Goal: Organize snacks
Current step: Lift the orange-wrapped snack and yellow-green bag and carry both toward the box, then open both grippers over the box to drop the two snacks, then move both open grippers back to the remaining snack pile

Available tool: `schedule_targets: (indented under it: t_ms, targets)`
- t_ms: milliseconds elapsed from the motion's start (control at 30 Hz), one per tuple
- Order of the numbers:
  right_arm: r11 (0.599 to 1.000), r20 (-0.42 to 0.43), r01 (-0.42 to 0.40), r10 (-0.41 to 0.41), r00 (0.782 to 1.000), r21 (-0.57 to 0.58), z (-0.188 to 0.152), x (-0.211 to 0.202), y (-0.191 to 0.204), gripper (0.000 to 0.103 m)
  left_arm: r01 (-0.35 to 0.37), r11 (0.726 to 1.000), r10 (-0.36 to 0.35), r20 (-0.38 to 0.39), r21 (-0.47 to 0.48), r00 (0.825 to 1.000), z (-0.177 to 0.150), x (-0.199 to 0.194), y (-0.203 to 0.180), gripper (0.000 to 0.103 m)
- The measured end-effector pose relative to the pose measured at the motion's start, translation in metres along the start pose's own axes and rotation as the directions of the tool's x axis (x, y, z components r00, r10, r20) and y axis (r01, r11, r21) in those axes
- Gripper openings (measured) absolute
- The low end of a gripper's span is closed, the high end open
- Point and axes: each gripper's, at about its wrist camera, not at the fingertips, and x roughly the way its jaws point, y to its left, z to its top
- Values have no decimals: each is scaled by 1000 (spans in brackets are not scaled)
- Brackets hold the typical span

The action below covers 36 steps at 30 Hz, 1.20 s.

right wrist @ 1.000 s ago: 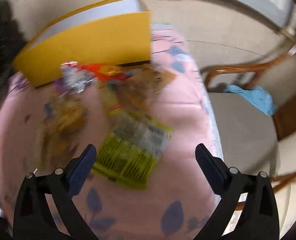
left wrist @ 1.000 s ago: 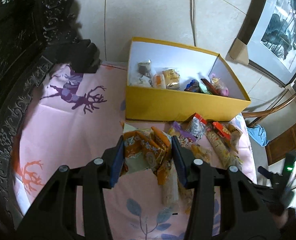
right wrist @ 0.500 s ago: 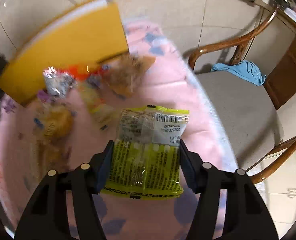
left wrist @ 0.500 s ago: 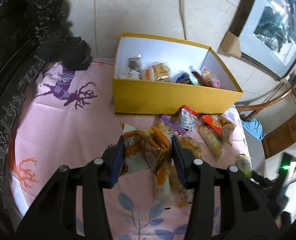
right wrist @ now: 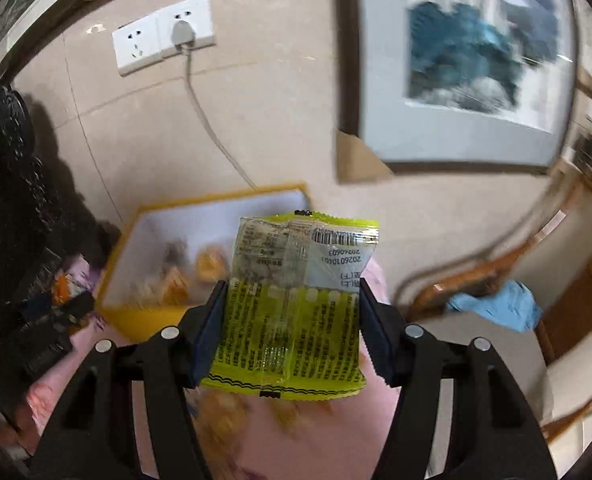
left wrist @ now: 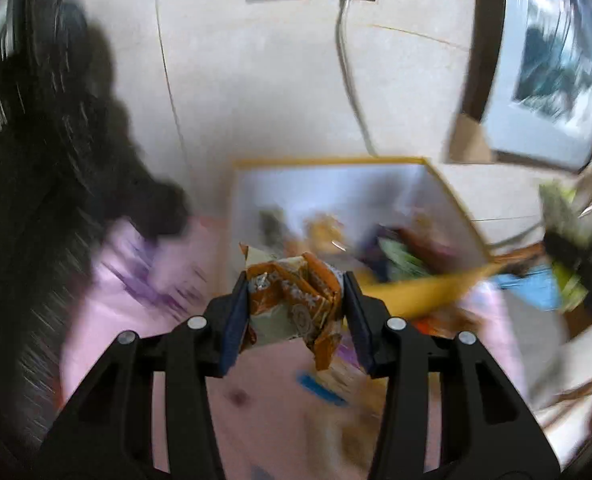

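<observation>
Left tool (left wrist: pixel 295 304), low centre of its frame: pinching a crumpled orange snack packet (left wrist: pixel 292 300) between both blue pads, one corner dangling below the fingertips. Lifted clear of the pink patterned cloth (left wrist: pixel 136 320) covering the surface. Just beyond and above the packet, the open yellow box (left wrist: pixel 424 288), white inside, with blurred wrappers heaped at its bottom; near wall running from centre to right of frame, top rim unobstructed. Dark carved furniture (left wrist: pixel 24 200) crowding the whole left side. More loose snacks smeared by blur on the cloth at lower right.

Right tool (right wrist: pixel 292 328), low centre of its frame: pressed onto the two side edges of a flat yellow-green snack bag (right wrist: pixel 296 304), held upright, clear upper half with barcode and printed date, solid yellow-green lower half with dense dark lettering. Bag hanging in open air above the cloth. Behind it at centre left, the same yellow box (right wrist: pixel 144 320), its opening facing up and partly hidden by the bag. At right, a wooden chair (right wrist: pixel 476 276) with a blue cloth (right wrist: pixel 500 308) on its seat, close to the surface's edge. Upper frame: beige tiled wall (right wrist: pixel 276 100), white socket (right wrist: pixel 164 36) with a plugged cord dropping towards the box, framed picture (right wrist: pixel 476 72) leaning at upper right.
</observation>
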Motion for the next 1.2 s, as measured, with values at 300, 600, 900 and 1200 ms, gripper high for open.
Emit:
schedule_targets:
  t_ms: [300,600,900,1200]
  targets:
    - [999,-33,-39,39,999,3,37,75,16,62,-68,996,69,-18,50,997,39,57,0,46]
    - [991,-89,-118,112,990,-64,41,129,25,102,-181,980,177,-51,-79,983,28,91,34,101]
    - [972,-160,-145,116,980,-185,-57,48,31,102,-113,990,97,-176,-80,980,-63,19,36,101]
    - [969,-224,-112,61,973,-219,-125,-9,0,102,-152,972,109,-230,-179,967,-135,-43,47,101]
